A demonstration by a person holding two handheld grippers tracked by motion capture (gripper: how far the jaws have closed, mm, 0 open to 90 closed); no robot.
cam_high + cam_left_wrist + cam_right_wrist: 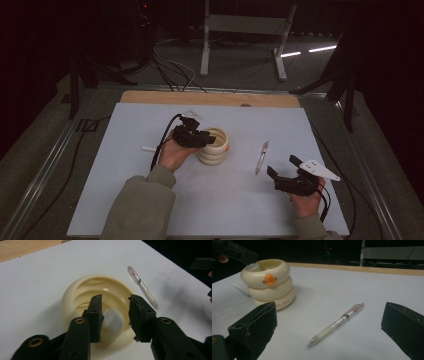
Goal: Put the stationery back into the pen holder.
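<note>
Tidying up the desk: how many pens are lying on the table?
2. A clear pen lies right of the cream holder; a white one pokes out on its left, partly hidden.

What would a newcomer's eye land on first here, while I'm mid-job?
Probably the cream ribbed holder of stacked rings with an orange button, mid-table, with the left tool poised above its mouth and a blurred whitish object between its jaws. Next, the clear-and-white ballpoint pen lying flat on the white tabletop to the holder's right, directly ahead of the wide-open right tool.
</note>
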